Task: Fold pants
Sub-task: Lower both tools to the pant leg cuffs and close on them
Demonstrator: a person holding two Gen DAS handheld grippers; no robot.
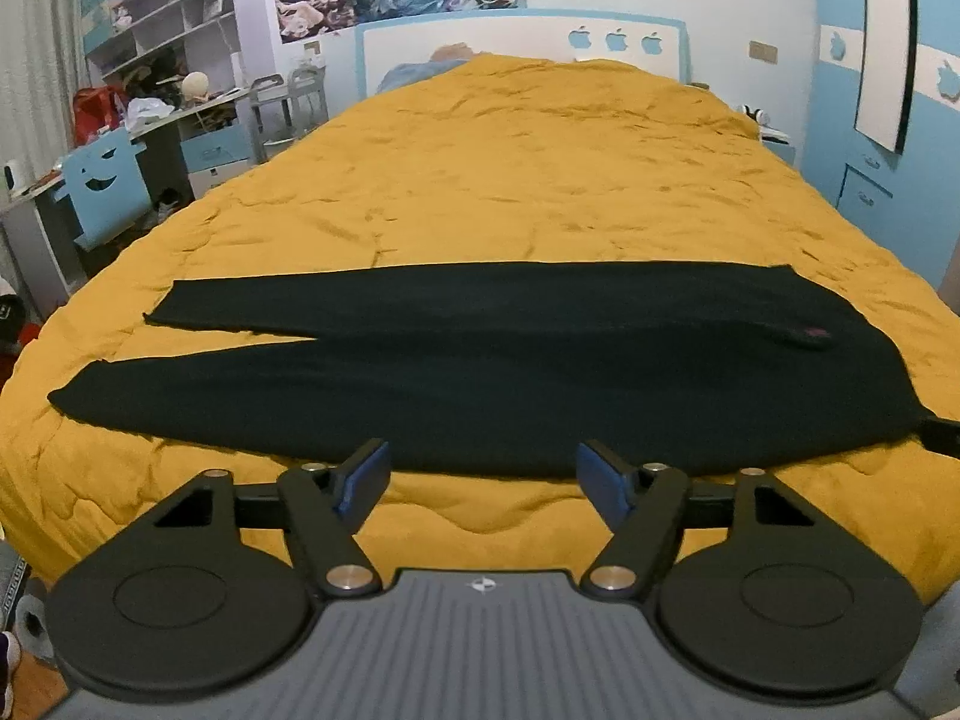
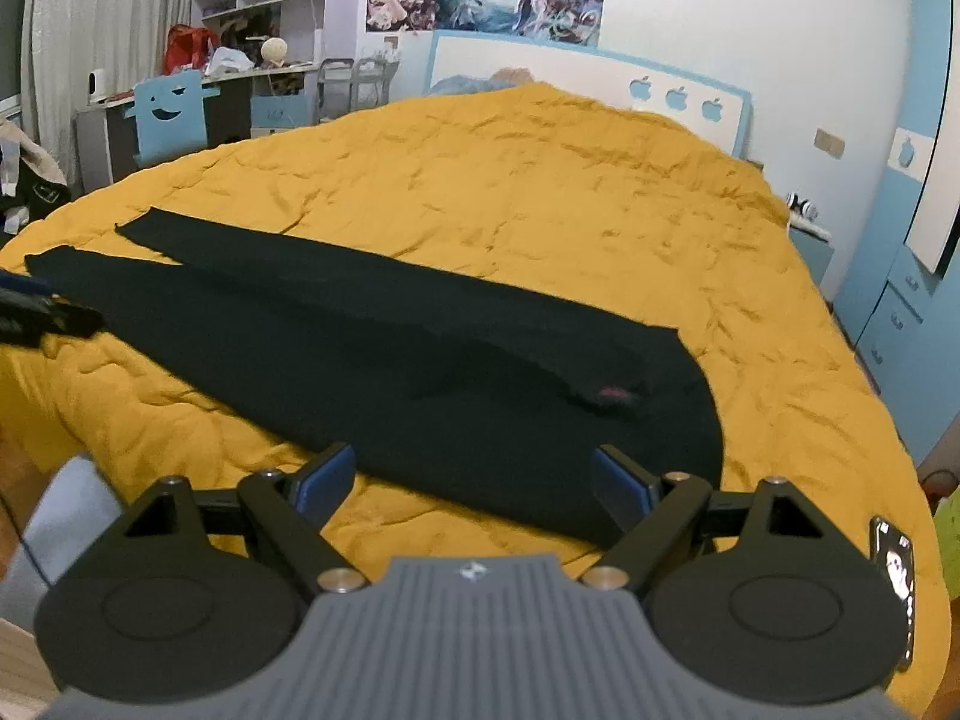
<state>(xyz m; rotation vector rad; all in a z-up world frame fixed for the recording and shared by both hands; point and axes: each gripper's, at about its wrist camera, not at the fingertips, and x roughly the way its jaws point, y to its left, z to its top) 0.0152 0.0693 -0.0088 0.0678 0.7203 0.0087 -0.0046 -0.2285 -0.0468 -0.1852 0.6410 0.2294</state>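
Observation:
Black pants lie flat across the yellow bedspread, legs pointing left, waist at the right with a small pink label. My left gripper is open and empty, just short of the near edge of the pants at mid-length. In the right wrist view the pants run from far left to near right. My right gripper is open and empty, at the near edge by the waist end. The left gripper's tip shows at the left edge of that view, and the right gripper's tip at the right edge of the left wrist view.
A phone lies on the bedspread at the near right corner. A blue headboard stands at the far end. A desk with a blue chair and shelves stand left of the bed; blue cabinets stand right.

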